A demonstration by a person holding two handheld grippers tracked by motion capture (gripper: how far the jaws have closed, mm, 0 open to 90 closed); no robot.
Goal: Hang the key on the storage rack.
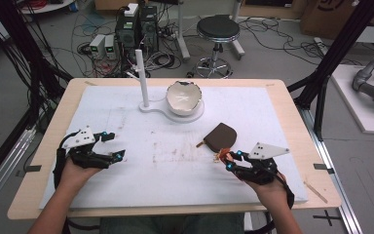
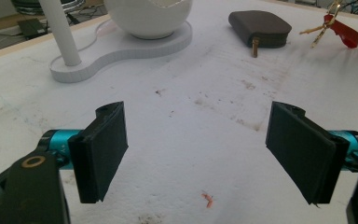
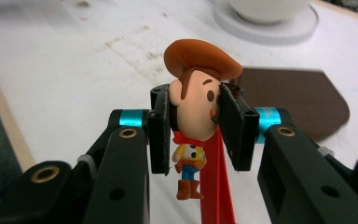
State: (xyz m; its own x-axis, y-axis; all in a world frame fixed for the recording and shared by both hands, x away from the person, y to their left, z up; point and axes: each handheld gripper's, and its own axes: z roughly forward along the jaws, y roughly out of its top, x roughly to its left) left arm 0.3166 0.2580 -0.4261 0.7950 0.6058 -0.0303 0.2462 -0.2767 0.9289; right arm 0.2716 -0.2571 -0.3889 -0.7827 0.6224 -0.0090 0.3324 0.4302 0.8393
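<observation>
- Right tool: jaws closed on the head of a small cowboy figure keychain, pads pressing both cheeks. Body and boots dangle free below the pads; a red strap hangs behind it.
- In the high view the right tool sits at the near right of the worktop, with the keychain at its tips, just beside the near edge of a brown leather key pouch.
- From the left gripper view the keychain's red tag and brass ring appear off the surface, right of the pouch, so the charm looks lifted rather than resting.
- Left tool: jaws wide open, nothing between them, idle over bare white worktop at the near left.
- Farther back: white stand with upright post and a white bowl on its base.
- Judged step: carrying the keychain, probably toward the post or bowl.
- To do it well: the grip is on a rounded head, so keep pressure steady; move slowly so the dangling ring and strap do not swing or snag on the pouch; lift clear of the pouch before travelling across.
</observation>
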